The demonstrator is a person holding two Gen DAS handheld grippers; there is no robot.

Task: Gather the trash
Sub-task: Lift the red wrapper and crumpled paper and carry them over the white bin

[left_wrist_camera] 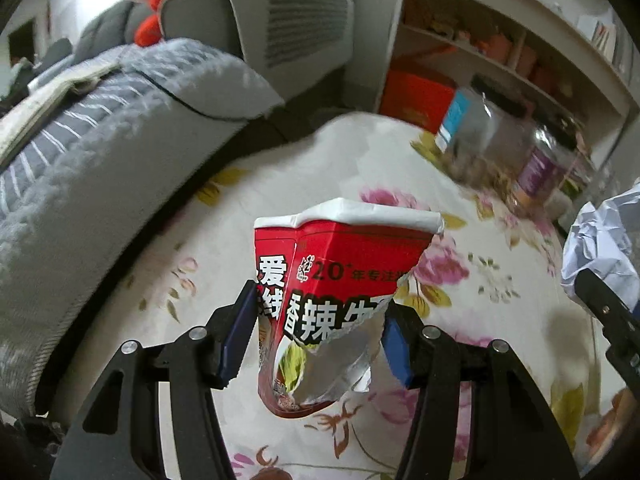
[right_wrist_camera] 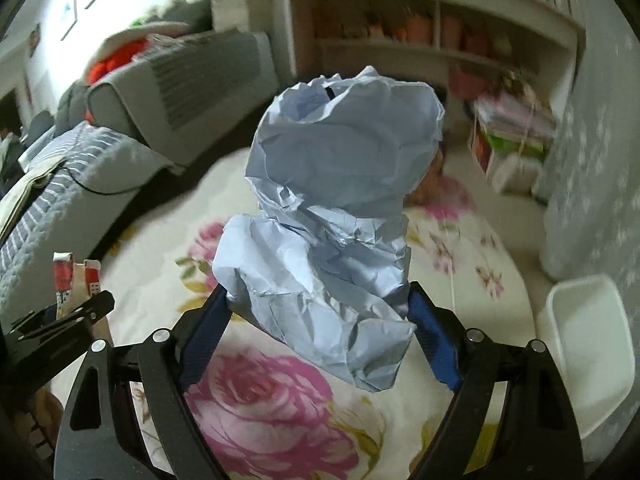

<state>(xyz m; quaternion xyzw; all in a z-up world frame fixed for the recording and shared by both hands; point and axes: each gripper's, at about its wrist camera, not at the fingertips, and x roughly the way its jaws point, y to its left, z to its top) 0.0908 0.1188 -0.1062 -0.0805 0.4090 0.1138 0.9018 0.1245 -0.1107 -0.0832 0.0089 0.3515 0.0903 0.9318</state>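
Note:
My left gripper [left_wrist_camera: 318, 312] is shut on a red snack wrapper [left_wrist_camera: 340, 272] with white Chinese print and a torn silver inside, held above the floral tablecloth [left_wrist_camera: 400, 168]. My right gripper [right_wrist_camera: 318, 304] is shut on a big crumpled ball of pale blue paper [right_wrist_camera: 336, 208], also held above the cloth. The paper [left_wrist_camera: 600, 240] and the right gripper show at the right edge of the left wrist view. The wrapper [right_wrist_camera: 74, 276] and the left gripper show at the left edge of the right wrist view.
A white bin [right_wrist_camera: 592, 344] stands at the table's right. Clear jars [left_wrist_camera: 500, 136] stand at the table's far right. A grey sofa [left_wrist_camera: 100, 152] runs along the left. White shelves [right_wrist_camera: 420, 32] are behind, with packages [right_wrist_camera: 516, 128] at the table's far right.

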